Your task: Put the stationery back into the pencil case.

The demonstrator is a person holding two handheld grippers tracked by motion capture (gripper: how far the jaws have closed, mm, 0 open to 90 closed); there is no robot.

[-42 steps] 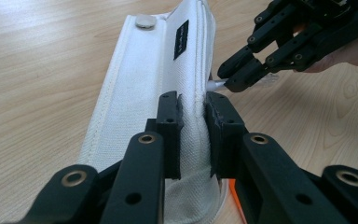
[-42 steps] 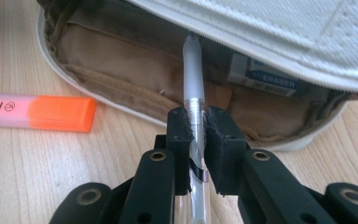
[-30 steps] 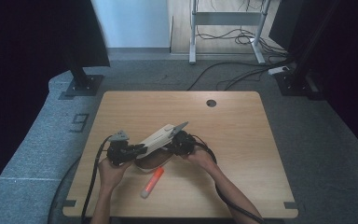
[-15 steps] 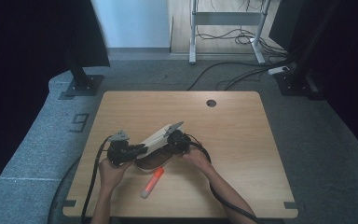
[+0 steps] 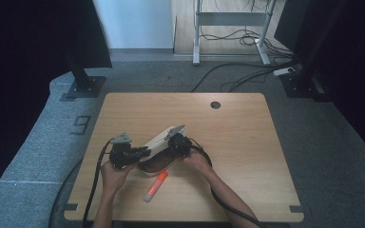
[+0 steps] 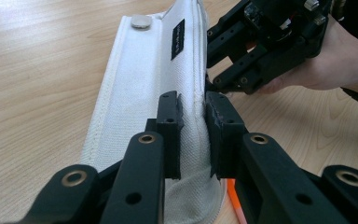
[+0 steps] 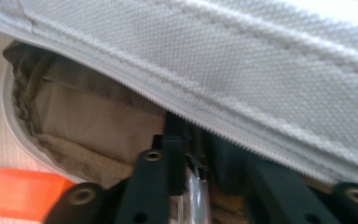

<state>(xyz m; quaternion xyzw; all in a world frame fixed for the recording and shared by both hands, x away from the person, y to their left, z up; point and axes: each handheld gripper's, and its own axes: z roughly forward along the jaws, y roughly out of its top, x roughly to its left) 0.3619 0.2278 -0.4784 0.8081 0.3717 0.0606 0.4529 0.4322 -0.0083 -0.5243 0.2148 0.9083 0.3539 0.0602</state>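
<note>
- Right now my left tongs (image 6: 193,135) are clamped on the upper edge of the white fabric pencil case (image 6: 154,79), which lies slantwise on the counter (image 5: 247,142) near its middle, mouth unzipped and facing me.
- My right tongs (image 7: 193,163) are pushed in under the case's upper flap, closed on what looks like a clear pen (image 7: 193,196) (its tip is too blurred to be sure); the jaws have just begun to ease apart, with the pen between them.
- If they let go too early, the pen may land on the zip teeth instead of in the brown lining and roll back out onto the counter.
- If my left tongs slip off the thin fabric edge, the flap drops onto the right tongs and shuts the mouth on them.
- Pulling the right tongs out could catch the zip and drag the whole case sideways, since only one edge is pinned.
- The orange highlighter (image 5: 155,185) lies just beside the case on my side; a shoved case could knock it toward the counter's edge.
</note>
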